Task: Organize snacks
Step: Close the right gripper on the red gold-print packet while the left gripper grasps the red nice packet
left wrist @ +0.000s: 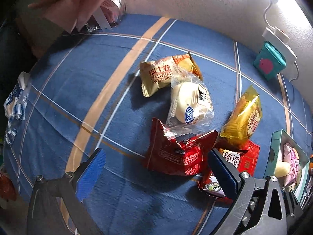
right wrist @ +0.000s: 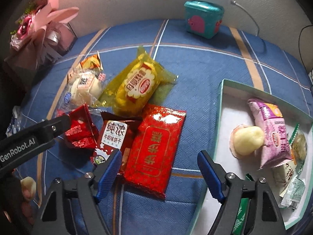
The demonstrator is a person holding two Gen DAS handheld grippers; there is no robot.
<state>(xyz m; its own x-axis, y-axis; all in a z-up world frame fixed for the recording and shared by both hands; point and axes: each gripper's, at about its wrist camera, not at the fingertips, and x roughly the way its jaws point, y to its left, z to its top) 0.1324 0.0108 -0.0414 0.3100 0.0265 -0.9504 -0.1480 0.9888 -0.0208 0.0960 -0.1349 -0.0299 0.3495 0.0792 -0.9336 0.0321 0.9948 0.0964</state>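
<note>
Six wrapped snacks lay heaped on blue plaid cloth [right wrist: 205,74], flat red foil packet [right wrist: 156,152] glossy with gold print, yellow pack [right wrist: 135,90] translucent, left gripper [left wrist: 156,168] gaped wide and empty, right gripper [right wrist: 159,174] parted, gripping nothing.

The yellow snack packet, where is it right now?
In the right wrist view the yellow snack packet lies left of centre on the blue cloth, overlapping the flat red packet, with the white bun packet on its left.

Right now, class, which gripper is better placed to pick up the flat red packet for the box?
The right gripper. Its open jaws hang directly over the flat red packet, beside the box. The left gripper is open over the crinkled red bag, farther from the box.
</note>
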